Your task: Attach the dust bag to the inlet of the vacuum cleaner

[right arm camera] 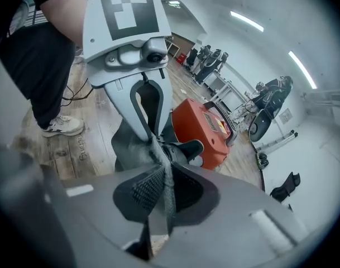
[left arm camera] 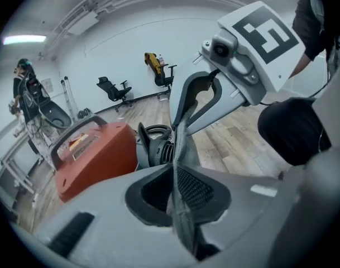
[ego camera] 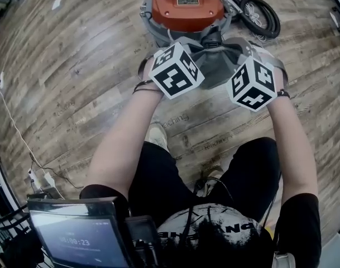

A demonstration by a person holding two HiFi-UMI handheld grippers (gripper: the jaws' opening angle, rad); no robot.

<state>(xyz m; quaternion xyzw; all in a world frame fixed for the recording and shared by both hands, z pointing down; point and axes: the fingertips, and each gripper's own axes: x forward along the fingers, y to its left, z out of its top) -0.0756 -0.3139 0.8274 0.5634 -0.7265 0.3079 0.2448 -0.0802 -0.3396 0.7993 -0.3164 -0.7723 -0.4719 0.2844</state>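
An orange vacuum cleaner [ego camera: 186,4] stands on the wood floor at the top centre of the head view. Just in front of it the grey cloth dust bag [ego camera: 214,60] is stretched between my two grippers, whose marker cubes [ego camera: 175,71] [ego camera: 253,82] hide the jaws. My left gripper [left arm camera: 175,191] is shut on one edge of the dust bag [left arm camera: 183,149]. My right gripper [right arm camera: 165,191] is shut on the opposite edge of the bag [right arm camera: 130,144]. The vacuum's black inlet [left arm camera: 156,144] [right arm camera: 183,149] sits right behind the cloth, between bag and orange body [left arm camera: 97,155] [right arm camera: 206,127].
A black hose coil [ego camera: 259,13] lies right of the vacuum. A white cable [ego camera: 19,133] runs along the floor at left, and a screen [ego camera: 75,236] sits at the bottom left. My shoes [ego camera: 158,135] stand behind the grippers. Office chairs [left arm camera: 114,88] line the far wall.
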